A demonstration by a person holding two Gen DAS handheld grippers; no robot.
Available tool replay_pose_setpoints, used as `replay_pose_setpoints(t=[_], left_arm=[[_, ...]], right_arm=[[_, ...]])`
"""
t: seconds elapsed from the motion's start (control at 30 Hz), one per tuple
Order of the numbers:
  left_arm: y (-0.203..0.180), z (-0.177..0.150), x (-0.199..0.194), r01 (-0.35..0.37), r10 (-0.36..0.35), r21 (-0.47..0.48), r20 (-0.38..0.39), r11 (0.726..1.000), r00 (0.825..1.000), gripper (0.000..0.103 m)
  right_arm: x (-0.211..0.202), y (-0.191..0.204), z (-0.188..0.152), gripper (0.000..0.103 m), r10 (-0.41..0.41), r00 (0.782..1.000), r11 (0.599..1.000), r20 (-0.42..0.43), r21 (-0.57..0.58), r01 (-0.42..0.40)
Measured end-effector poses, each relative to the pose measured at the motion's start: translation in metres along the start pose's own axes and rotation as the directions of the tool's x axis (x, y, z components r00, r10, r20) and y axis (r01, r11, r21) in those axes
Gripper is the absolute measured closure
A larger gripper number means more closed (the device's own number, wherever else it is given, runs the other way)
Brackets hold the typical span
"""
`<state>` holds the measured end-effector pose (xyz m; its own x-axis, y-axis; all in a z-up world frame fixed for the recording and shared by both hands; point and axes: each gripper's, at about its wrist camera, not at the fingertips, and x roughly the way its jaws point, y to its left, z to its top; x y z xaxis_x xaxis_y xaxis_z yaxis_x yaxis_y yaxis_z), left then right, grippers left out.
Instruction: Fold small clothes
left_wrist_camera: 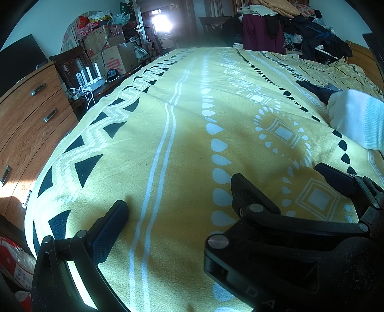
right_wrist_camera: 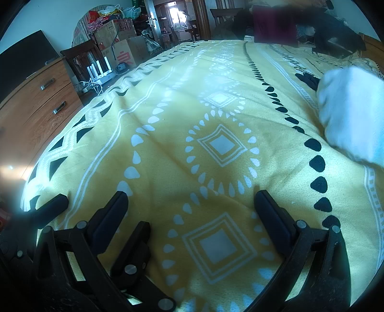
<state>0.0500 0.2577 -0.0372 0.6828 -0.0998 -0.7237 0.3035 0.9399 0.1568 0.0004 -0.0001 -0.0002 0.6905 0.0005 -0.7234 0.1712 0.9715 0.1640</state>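
Observation:
A white folded garment (left_wrist_camera: 355,120) lies on the yellow patterned bedspread (left_wrist_camera: 187,120) at the right edge, with a small dark garment (left_wrist_camera: 316,90) just beyond it. My left gripper (left_wrist_camera: 189,206) is open and empty, low over the near part of the bed. My right gripper (right_wrist_camera: 192,199) is open too, with only bedspread (right_wrist_camera: 168,100) between its fingers. The two tools overlap: the left gripper's fingers (right_wrist_camera: 55,204) show at the lower left of the right wrist view. The white garment (right_wrist_camera: 350,115) and dark garment (right_wrist_camera: 309,80) lie ahead to the right, apart from both grippers.
A wooden dresser (left_wrist_camera: 31,120) stands along the bed's left edge, with a dark chair (left_wrist_camera: 72,64) and stacked cardboard boxes (left_wrist_camera: 115,55) behind it. A heap of clothes (left_wrist_camera: 288,24) rises beyond the far right of the bed. An open doorway (right_wrist_camera: 177,16) lies straight ahead.

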Motion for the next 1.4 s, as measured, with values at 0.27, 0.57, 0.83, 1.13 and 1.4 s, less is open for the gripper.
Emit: replay_pose_setpoints(t=[0.27,0.57,0.83,1.13,1.4], left_arm=[[0.0001,0.0,-0.0003,0.0,0.0,0.0,-0.001,1.0,1.0,0.0],[0.0002,-0.0001,-0.0003,0.0,0.0,0.0,-0.001,1.0,1.0,0.0],[0.0012,-0.0005,-0.003,0.0,0.0,0.0,-0.001,1.0,1.0,0.0],[-0.0006,0.0001,0.0005,0.0,0.0,0.0,-0.001,1.0,1.0,0.0],[-0.0012,0.0003,0.0016,-0.001,0.001,0.001,-0.001,1.0,1.0,0.0]], right_arm=[[0.0001,0.0,0.0,0.0,0.0,1.0,1.0,0.0,0.0,0.0],[0.0001,0.0001,0.0,0.0,0.0,1.0,1.0,0.0,0.0,0.0],[0.0001,0.0002,0.0001,0.0,0.0,1.0,1.0,0.0,0.0,0.0],[0.0001,0.0002,0.0001,0.0,0.0,1.0,1.0,0.0,0.0,0.0],[0.0002,0.0002,0.0001,0.0,0.0,1.0,1.0,0.0,0.0,0.0]])
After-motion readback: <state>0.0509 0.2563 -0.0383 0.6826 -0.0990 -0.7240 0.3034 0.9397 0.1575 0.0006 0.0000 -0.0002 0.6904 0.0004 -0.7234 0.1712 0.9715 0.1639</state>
